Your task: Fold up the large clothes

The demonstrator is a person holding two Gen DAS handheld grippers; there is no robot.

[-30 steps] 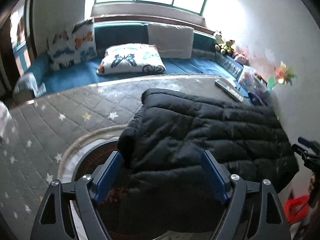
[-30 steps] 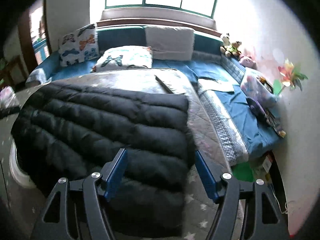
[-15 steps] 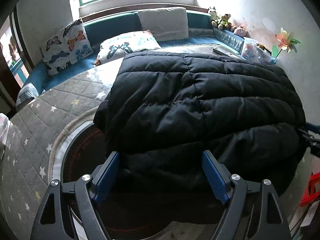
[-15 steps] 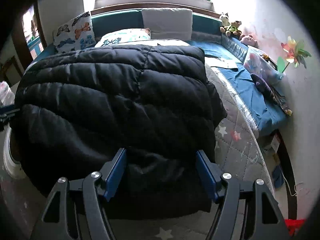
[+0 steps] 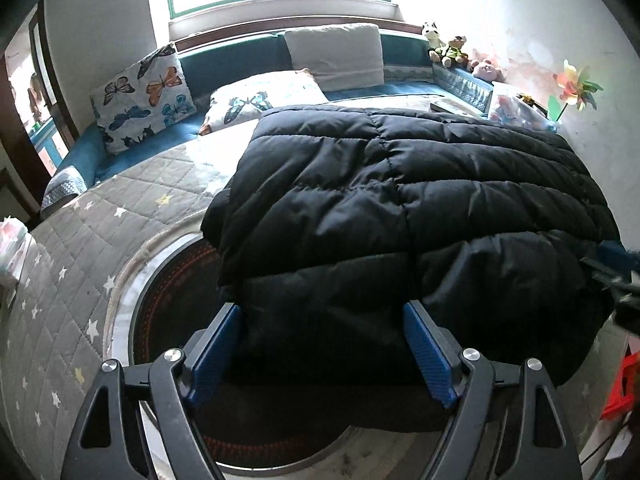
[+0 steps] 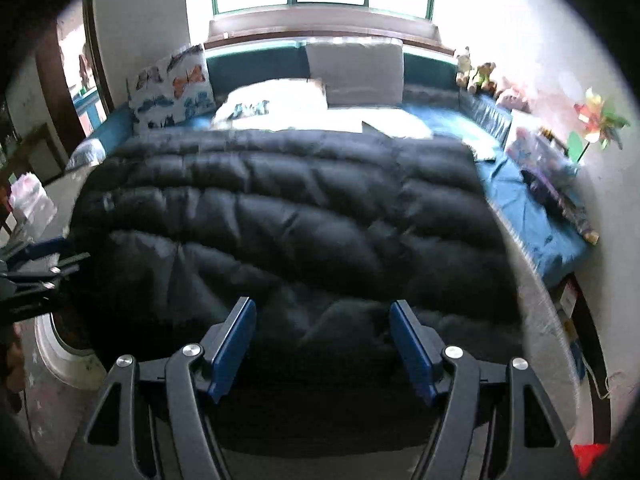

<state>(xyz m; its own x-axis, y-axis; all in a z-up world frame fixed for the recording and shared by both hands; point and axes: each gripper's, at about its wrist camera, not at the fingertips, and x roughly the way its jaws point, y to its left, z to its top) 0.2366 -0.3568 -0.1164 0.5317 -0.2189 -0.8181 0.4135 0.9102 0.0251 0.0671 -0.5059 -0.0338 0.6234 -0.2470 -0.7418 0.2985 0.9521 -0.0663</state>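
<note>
A black quilted puffer jacket (image 5: 400, 216) lies folded on the grey star-patterned bed cover (image 5: 64, 264); it also fills the right wrist view (image 6: 288, 232). My left gripper (image 5: 320, 352) is open, its blue-padded fingers either side of the jacket's near left edge. My right gripper (image 6: 324, 344) is open, its fingers either side of the near right edge. The right gripper shows at the right edge of the left wrist view (image 5: 616, 264). The left gripper shows at the left edge of the right wrist view (image 6: 36, 264).
A round dark mat with a pale rim (image 5: 168, 300) lies under the jacket's near left part. Butterfly pillows (image 5: 148, 100) and a grey cushion (image 5: 336, 56) stand at the back. Stuffed toys (image 5: 452, 48), a pinwheel (image 5: 576, 88) and a remote (image 5: 452, 106) are at right.
Both grippers pulled back and lifted a little from the jacket. The jacket lies still. The right wrist view is blurred from motion.
</note>
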